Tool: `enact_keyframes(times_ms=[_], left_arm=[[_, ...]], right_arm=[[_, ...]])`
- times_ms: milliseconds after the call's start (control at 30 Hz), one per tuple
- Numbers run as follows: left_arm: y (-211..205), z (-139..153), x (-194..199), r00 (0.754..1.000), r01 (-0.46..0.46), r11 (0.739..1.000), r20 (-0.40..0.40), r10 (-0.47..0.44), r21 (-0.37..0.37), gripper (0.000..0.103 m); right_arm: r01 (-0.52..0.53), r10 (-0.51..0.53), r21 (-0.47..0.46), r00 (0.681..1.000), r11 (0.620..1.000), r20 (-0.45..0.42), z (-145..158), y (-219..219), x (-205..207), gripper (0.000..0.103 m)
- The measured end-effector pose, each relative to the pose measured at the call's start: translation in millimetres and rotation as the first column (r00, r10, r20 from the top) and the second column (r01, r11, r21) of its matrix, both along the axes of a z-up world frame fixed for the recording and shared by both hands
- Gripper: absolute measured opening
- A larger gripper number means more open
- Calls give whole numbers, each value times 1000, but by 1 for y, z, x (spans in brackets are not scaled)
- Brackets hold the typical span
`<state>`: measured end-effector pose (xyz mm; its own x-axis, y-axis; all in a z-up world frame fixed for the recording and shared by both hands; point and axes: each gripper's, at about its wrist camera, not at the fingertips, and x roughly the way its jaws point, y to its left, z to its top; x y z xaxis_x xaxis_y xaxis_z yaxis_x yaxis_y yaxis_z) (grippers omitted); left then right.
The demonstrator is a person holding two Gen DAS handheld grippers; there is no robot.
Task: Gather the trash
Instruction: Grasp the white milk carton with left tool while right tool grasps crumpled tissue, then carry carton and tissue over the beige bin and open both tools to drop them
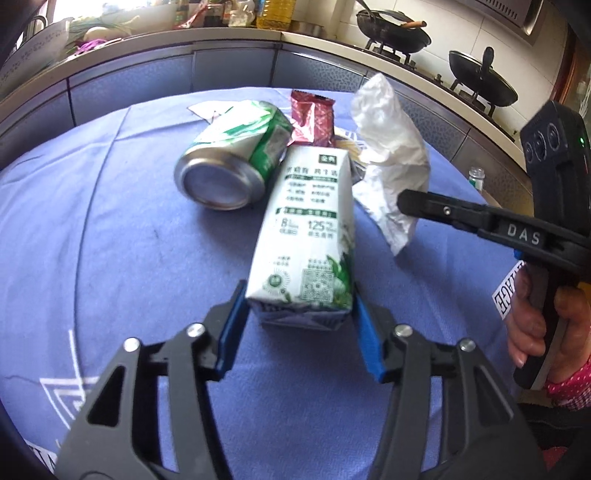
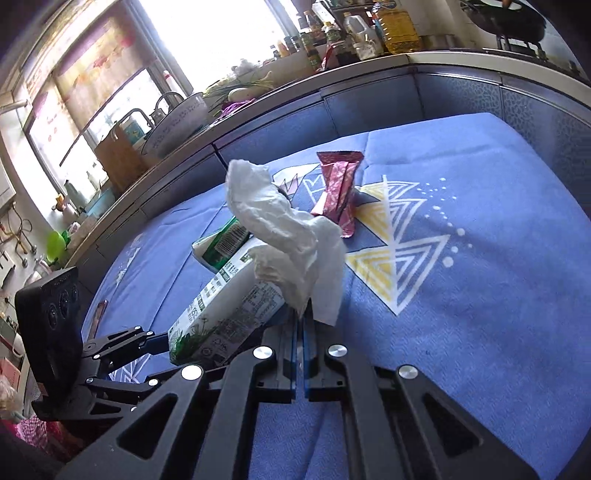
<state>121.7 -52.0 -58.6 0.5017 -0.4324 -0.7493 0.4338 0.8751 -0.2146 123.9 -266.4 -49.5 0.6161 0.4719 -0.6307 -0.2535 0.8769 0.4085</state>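
My left gripper (image 1: 301,299) is shut on the near end of a white and green milk carton (image 1: 310,229) over the blue tablecloth (image 1: 92,240). Behind it lie a crushed green can (image 1: 236,155) and a dark red wrapper (image 1: 314,118). My right gripper (image 2: 300,323) is shut on a crumpled white tissue (image 2: 291,236) and holds it up; from the left wrist view this gripper (image 1: 406,201) sits right of the carton, with the tissue (image 1: 391,155) hanging from it. The carton (image 2: 229,306), can (image 2: 225,240) and wrapper (image 2: 338,192) also show in the right wrist view.
A kitchen counter (image 1: 236,37) curves behind the table with bottles, vegetables and two black woks (image 1: 393,31) on a stove. A sink area with a large bowl (image 2: 177,125) is by the window. The tablecloth has a yellow and white triangle pattern (image 2: 391,236).
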Motion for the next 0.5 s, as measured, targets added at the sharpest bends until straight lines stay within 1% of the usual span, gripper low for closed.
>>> enact_keyframes(times_ms=[33, 100, 133, 200, 300, 367, 500], left_arm=[[-1, 0, 3, 1000, -12, 1000, -2, 12, 3, 77], [-6, 1, 11, 1000, -18, 1000, 2, 18, -5, 78], [-10, 2, 15, 1000, -14, 1000, 0, 14, -9, 76], [-18, 2, 20, 1000, 14, 1000, -13, -14, -20, 56], [-32, 3, 16, 999, 30, 999, 20, -30, 25, 54], [-38, 7, 11, 999, 51, 999, 17, -51, 4, 54], [-59, 26, 1, 993, 107, 994, 52, -106, -22, 52]], right_arm=[[11, -11, 9, 1000, 1000, -6, -1, -4, 0, 4], [33, -32, 34, 999, 999, -25, -5, -13, 1, 4], [43, -41, 50, 999, 998, -33, -6, -17, 0, 4], [59, -56, 70, 998, 996, -39, -6, -23, -3, 4], [79, -76, 88, 996, 993, -36, -4, -34, -8, 5], [94, -91, 106, 995, 990, -29, -1, -44, -13, 4], [130, -130, 153, 991, 980, -12, 3, -68, -28, 4]])
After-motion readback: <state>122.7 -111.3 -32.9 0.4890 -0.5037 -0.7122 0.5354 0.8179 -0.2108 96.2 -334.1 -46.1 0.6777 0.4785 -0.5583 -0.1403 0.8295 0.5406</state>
